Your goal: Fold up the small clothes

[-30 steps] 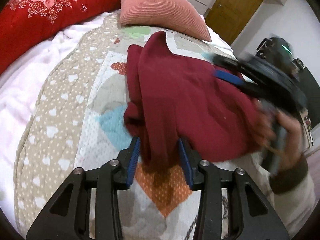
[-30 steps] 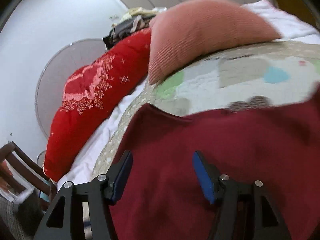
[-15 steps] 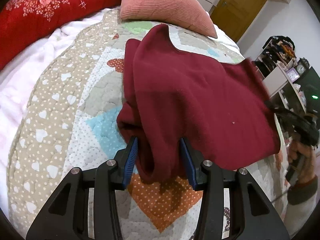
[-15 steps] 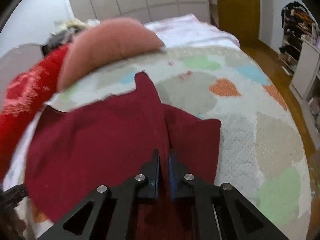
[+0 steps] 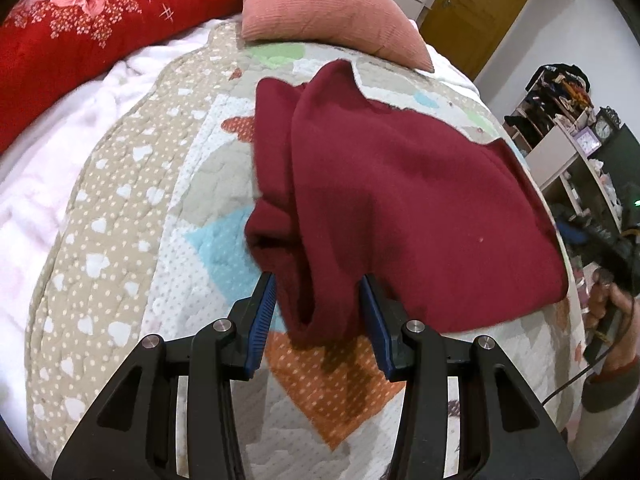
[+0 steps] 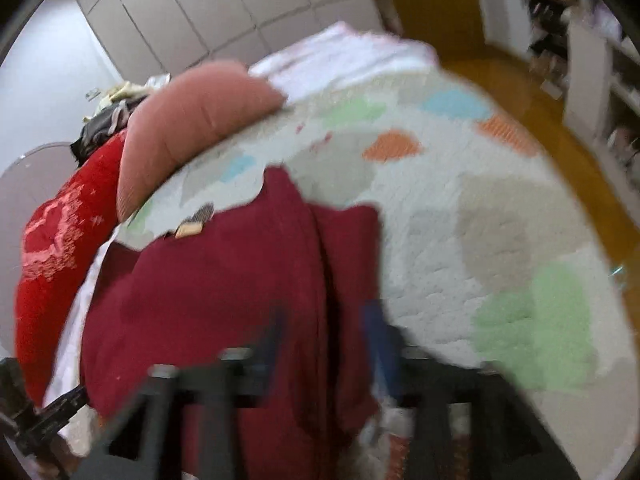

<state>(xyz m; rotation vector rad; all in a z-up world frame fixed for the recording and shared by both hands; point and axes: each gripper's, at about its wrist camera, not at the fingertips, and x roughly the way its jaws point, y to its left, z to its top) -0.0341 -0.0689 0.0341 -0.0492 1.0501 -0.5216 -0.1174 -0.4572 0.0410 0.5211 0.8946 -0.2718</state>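
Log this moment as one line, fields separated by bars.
task: fold small clothes | dark red knit garment on patchwork quilt | left hand-held gripper: shut on bunched edge | right hand-held gripper: jaws just opening, over cloth

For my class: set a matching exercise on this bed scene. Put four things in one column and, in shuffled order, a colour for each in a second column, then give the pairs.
Things:
1. garment
2. pillow
3. door
4. pads of the left gripper

Colours:
A. blue
B. salmon pink
C. dark red
D. yellow-brown

Pairs: 1-C, 2-B, 3-D, 4-A
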